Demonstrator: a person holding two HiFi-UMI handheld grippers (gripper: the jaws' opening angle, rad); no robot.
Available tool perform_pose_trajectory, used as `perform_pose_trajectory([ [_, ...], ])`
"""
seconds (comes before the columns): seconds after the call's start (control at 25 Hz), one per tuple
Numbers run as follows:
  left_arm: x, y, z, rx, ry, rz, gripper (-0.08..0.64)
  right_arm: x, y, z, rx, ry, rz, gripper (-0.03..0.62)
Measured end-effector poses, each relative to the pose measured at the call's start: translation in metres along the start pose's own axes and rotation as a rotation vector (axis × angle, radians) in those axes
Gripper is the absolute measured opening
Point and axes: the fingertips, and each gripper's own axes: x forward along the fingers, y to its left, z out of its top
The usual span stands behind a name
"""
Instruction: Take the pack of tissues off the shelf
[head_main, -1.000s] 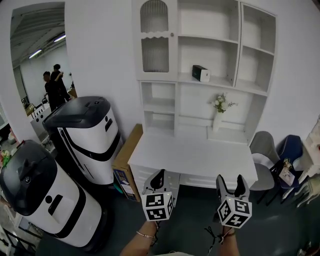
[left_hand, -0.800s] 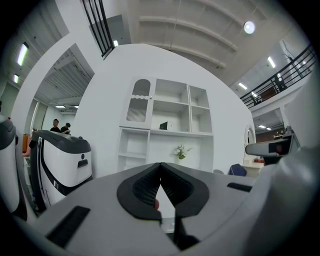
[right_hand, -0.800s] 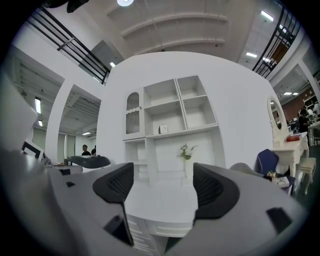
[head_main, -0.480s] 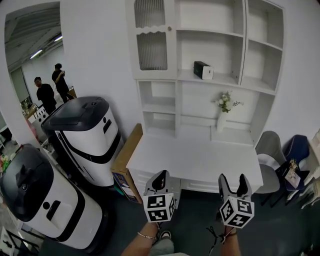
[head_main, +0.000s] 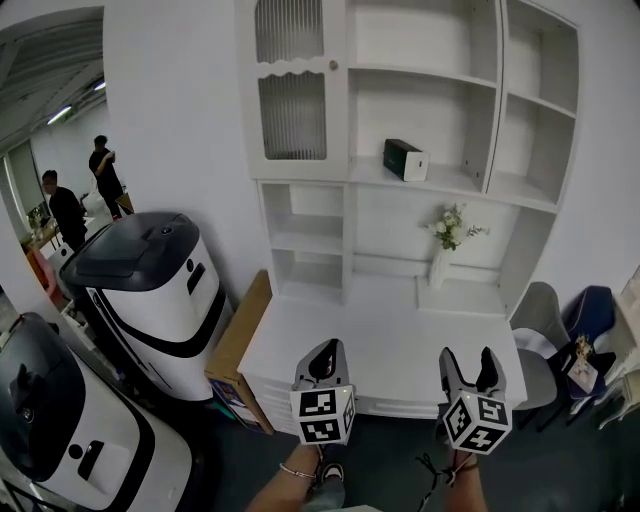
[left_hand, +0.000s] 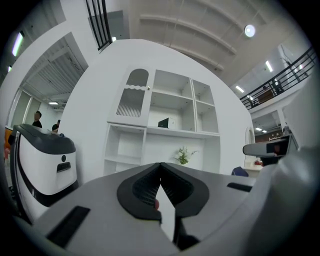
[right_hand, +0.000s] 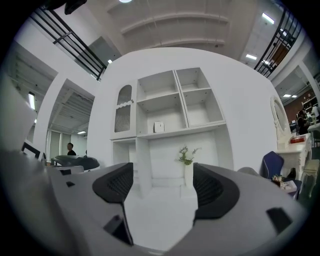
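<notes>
The pack of tissues (head_main: 403, 159), a dark box with a white end, lies on a middle shelf of the white shelf unit (head_main: 300, 215); it also shows small in the left gripper view (left_hand: 165, 122) and the right gripper view (right_hand: 158, 127). My left gripper (head_main: 325, 352) hovers at the desk's near edge, well below and short of the pack, its jaws shut with nothing in them (left_hand: 160, 170). My right gripper (head_main: 468, 360) hangs beside it to the right, jaws wide open and empty (right_hand: 162, 182). Both point level at the shelves.
A white vase of flowers (head_main: 443, 255) stands on the desk top (head_main: 370, 330) below the pack. Two large white-and-black machines (head_main: 150, 290) (head_main: 50, 420) and a cardboard box (head_main: 238, 350) stand left of the desk. Chairs (head_main: 545, 310) sit at the right. Two people (head_main: 105, 170) stand far left.
Both grippers and the head have moved forward toward the desk, so the shelf unit looms larger. The jaws of both grippers stand as before.
</notes>
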Motion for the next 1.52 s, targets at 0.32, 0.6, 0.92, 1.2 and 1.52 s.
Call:
perform_pose_trajectory([
  [0.32,0.088,0.027,0.023,0.000,-0.016,-0.027,0.017,0.083,0.001,0.018,0.006,-0.011,-0.020,0.377],
  [0.6,0.160,0.040,0.033,0.007,-0.013,-0.065,0.017,0.146,-0.007,0.026,0.019,-0.022,-0.059,0.379],
  [0.92,0.216,0.054,0.038,0.028,0.007,-0.081,0.017,0.197,-0.010,0.035,0.057,-0.042,-0.070,0.380],
  [1.2,0.239,0.055,0.041,0.034,0.002,-0.068,0.017,0.225,-0.014,0.042,0.075,-0.055,-0.043,0.380],
  [1.52,0.252,0.058,0.046,0.031,-0.009,-0.035,0.017,0.245,-0.014,0.049,0.062,-0.051,0.000,0.380],
])
